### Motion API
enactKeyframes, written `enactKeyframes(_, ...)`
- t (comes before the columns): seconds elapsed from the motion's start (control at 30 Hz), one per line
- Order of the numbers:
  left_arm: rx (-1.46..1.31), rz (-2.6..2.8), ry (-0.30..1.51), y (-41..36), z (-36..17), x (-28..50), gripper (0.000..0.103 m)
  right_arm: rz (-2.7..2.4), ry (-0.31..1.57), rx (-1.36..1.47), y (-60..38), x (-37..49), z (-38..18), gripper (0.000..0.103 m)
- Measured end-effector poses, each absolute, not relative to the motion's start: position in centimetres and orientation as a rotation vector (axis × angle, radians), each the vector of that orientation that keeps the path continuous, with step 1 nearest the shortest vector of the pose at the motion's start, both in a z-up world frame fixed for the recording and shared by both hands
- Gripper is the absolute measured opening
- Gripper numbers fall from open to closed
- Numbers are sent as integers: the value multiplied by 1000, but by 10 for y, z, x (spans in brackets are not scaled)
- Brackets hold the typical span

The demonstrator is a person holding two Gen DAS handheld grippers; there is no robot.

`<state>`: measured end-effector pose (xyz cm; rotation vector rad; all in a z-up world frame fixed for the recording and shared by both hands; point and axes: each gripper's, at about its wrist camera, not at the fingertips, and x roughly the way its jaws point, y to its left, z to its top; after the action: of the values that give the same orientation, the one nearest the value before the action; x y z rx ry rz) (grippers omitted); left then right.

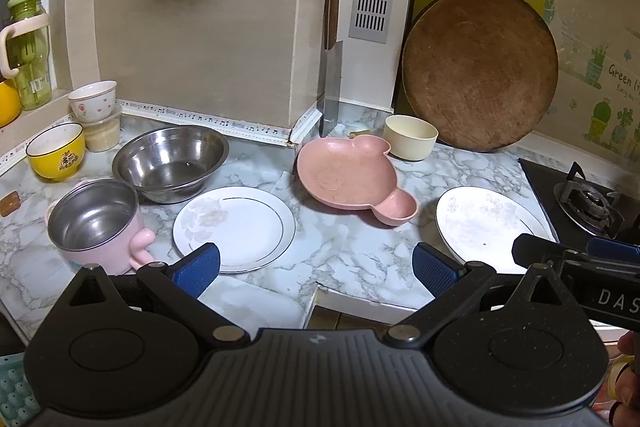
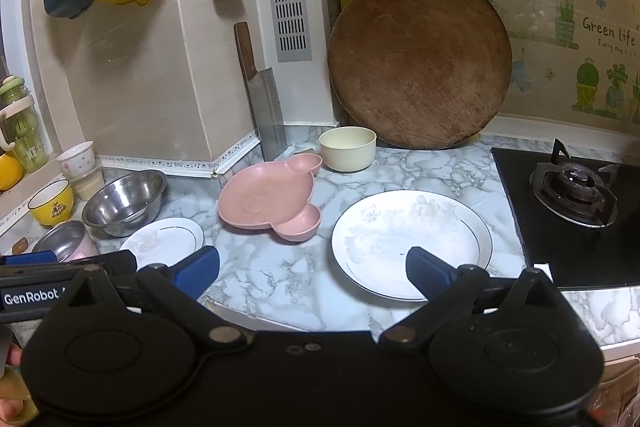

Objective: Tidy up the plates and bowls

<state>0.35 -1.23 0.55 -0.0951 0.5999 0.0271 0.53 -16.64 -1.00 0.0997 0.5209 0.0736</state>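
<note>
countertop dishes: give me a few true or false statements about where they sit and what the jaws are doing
1. The pink plate lies between the two white plates. True.
2. The cream bowl is stacked inside the steel bowl. False: it stands alone by the round board.
3. Both grippers are open and hold nothing. True: the left gripper and right gripper have their jaws spread wide.
4. The large white plate rests on the stove. False: it lies on the marble counter beside it.
5. The yellow bowl holds food. False: it looks empty.
</note>
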Motion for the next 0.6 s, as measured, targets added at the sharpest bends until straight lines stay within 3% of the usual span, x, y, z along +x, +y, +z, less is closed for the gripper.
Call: enactKeyframes(0.6, -78, 18, 599, -33, 3, 34, 103, 76, 516, 90, -188, 33, -14, 100)
